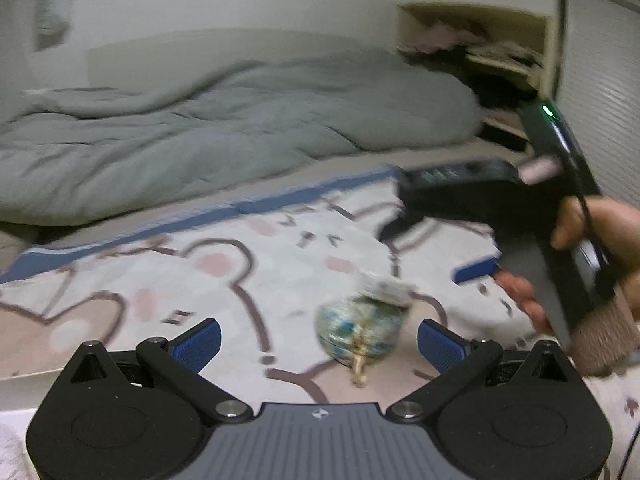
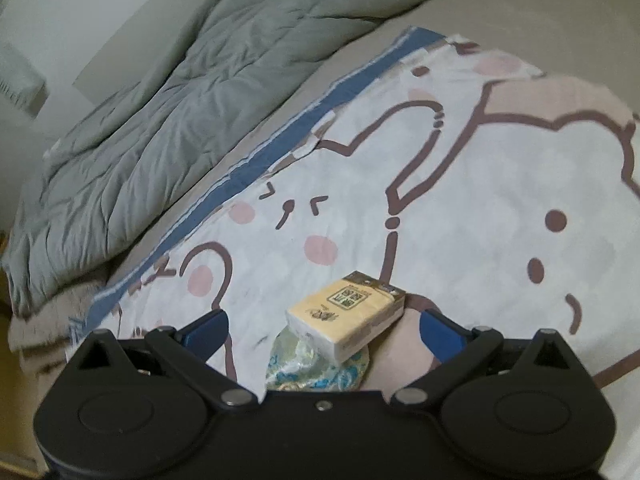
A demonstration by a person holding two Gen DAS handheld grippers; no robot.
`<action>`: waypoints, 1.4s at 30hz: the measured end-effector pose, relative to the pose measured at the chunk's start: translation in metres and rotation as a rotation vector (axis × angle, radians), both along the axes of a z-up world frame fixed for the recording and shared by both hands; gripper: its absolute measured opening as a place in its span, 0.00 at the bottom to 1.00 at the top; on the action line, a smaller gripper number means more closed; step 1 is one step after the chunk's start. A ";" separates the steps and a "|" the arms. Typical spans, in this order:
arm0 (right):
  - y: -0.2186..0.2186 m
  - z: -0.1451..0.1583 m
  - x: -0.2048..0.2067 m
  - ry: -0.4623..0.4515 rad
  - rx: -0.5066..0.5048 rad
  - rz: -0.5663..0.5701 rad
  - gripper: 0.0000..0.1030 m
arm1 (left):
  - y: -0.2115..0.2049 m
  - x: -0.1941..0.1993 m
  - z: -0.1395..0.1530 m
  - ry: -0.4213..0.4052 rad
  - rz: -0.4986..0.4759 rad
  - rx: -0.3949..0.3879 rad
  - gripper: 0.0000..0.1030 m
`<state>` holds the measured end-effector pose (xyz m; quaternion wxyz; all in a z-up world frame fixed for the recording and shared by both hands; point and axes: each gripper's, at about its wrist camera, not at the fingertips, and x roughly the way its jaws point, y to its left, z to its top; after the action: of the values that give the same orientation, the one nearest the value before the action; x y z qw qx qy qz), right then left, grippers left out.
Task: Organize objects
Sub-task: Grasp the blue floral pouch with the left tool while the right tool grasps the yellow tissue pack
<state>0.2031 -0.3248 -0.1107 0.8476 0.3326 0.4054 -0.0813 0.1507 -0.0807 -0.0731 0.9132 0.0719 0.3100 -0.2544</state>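
Left wrist view shows the left tongs [image 1: 318, 338] spread wide and empty above a cartoon-print sheet [image 1: 240, 280] on the bed, with a small blue-and-white patterned pouch [image 1: 358, 330] lying between the blue pads, touching neither. Beyond it the right tongs [image 1: 476, 270] hang in a hand [image 1: 600, 248]. From the right wrist view those tongs [image 2: 322, 330] are also wide open and empty; a yellow tissue pack [image 2: 348, 318] rests partly on top of the pouch [image 2: 316, 372]. A grey quilt [image 2: 160, 100] is bunched at the sheet's far edge.
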 end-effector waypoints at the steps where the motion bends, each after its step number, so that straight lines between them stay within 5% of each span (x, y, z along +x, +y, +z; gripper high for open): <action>1: 0.000 -0.002 0.001 0.002 0.004 -0.006 1.00 | -0.003 0.003 -0.005 0.008 -0.015 0.007 1.00; 19: 0.015 -0.046 0.048 0.128 -0.039 -0.039 0.99 | -0.028 0.046 -0.063 0.098 -0.201 0.013 0.91; 21: 0.013 -0.049 0.046 0.152 -0.032 -0.024 0.87 | -0.033 0.048 -0.065 0.097 -0.208 0.019 0.91; 28: 0.001 -0.042 0.030 0.174 -0.056 0.084 0.67 | -0.055 0.057 -0.071 0.096 -0.205 0.037 0.91; 42: -0.037 -0.030 -0.010 0.157 -0.200 0.305 0.64 | -0.092 0.073 -0.090 0.100 -0.065 0.106 0.90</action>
<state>0.1932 -0.3622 -0.1406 0.8446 0.1742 0.5060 -0.0176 0.2238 -0.1727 -0.1634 0.8827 0.1175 0.3659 -0.2706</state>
